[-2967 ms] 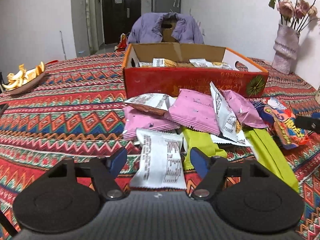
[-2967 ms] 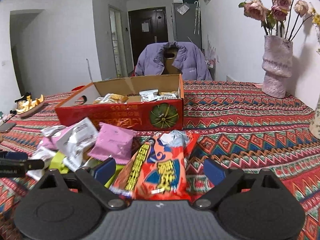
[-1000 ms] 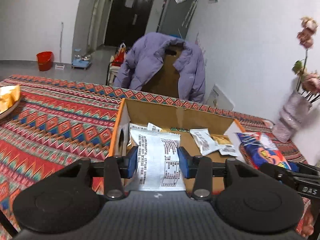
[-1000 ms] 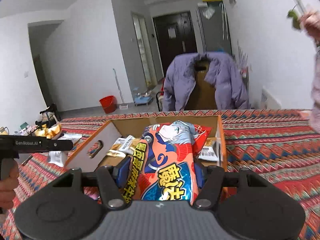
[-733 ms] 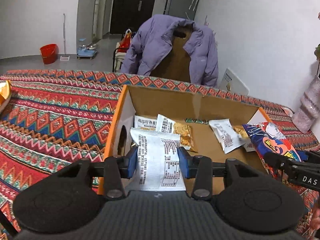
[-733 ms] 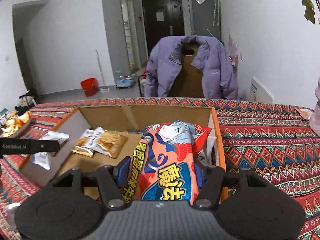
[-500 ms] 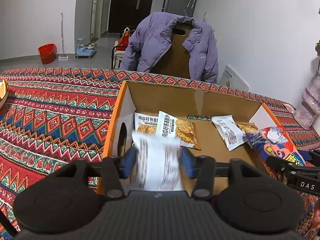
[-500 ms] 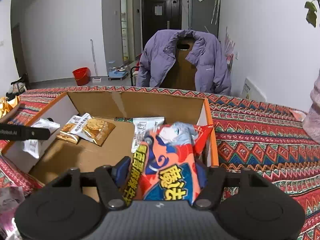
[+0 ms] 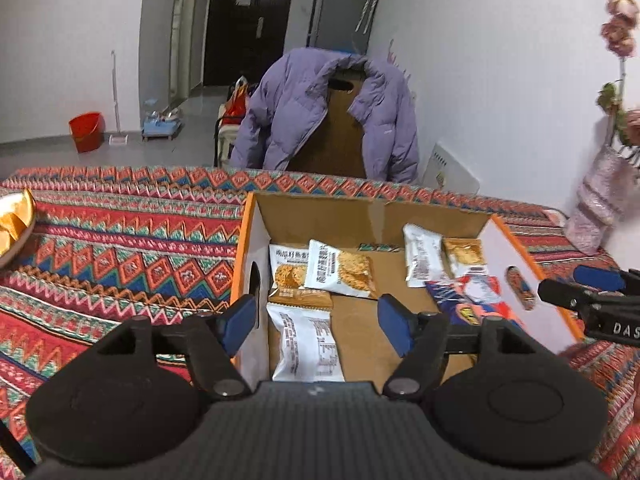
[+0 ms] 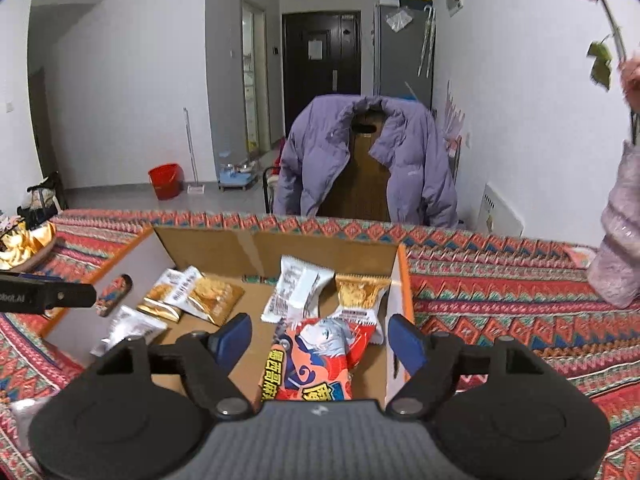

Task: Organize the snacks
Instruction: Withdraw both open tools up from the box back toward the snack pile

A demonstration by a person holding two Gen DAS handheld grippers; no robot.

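An open cardboard box (image 9: 256,248) (image 10: 168,252) with orange edges stands on the patterned tablecloth and holds several snack packets. My left gripper (image 9: 318,322) is open above the box's near left corner; a white packet (image 9: 308,346) lies in the box below it. My right gripper (image 10: 320,342) is open above the box's near right corner; a red and blue anime snack bag (image 10: 316,360) lies below it, also seen in the left wrist view (image 9: 468,298). Oat crisp packets (image 9: 340,270) (image 10: 200,294) lie further in.
A chair with a purple jacket (image 9: 324,116) stands behind the table. A pink vase (image 9: 596,208) (image 10: 618,248) with flowers is at the right. A dish of orange peel (image 9: 14,220) is at the left. A red bucket (image 10: 164,180) is on the floor.
Both grippers carried their packets from the table over the box. In the last half second both opened, and the white packet and the anime bag dropped into the box.
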